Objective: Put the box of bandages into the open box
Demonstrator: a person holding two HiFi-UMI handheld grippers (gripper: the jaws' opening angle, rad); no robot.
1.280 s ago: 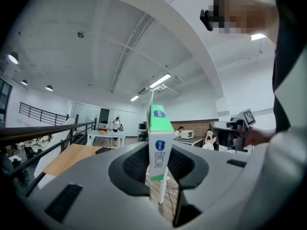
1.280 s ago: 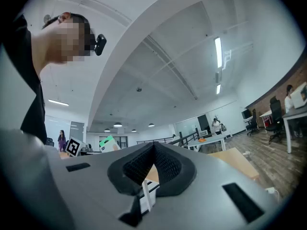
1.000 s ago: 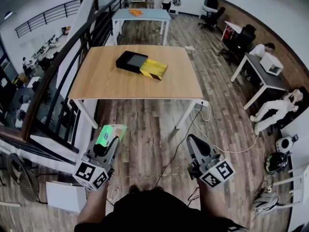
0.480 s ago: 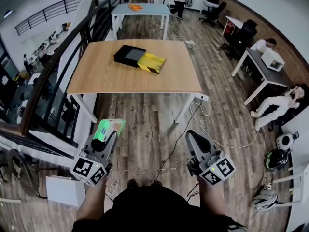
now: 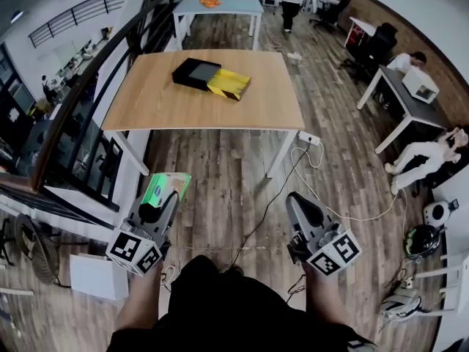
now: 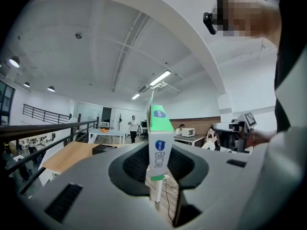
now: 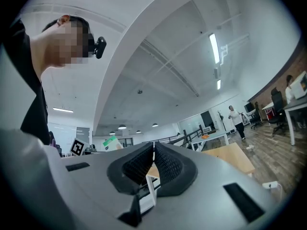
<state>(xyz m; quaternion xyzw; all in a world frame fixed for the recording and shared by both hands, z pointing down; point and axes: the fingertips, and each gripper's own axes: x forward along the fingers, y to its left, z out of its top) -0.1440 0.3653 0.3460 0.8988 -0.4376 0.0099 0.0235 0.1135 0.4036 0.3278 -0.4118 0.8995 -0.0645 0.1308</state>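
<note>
In the head view my left gripper (image 5: 163, 200) is shut on the green and white box of bandages (image 5: 167, 189) and holds it over the wooden floor. In the left gripper view the bandage box (image 6: 159, 140) stands upright between the jaws of the left gripper (image 6: 158, 166). The right gripper (image 5: 297, 201) is shut with nothing in it; its ribbed pads meet in the right gripper view (image 7: 153, 161). The open box (image 5: 211, 78), black with a yellow flap, lies on the far part of the wooden table (image 5: 168, 112), well ahead of both grippers.
A railing (image 5: 88, 101) runs along the left. A cable (image 5: 315, 196) trails over the floor by the table's right leg. A blue table (image 5: 215, 6) stands behind, desks with seated people (image 5: 410, 86) at the right, and a white box (image 5: 91, 276) at lower left.
Both grippers have moved a little forward toward the table, the bandage box still in the left one. A person at the back has walked to the right.
</note>
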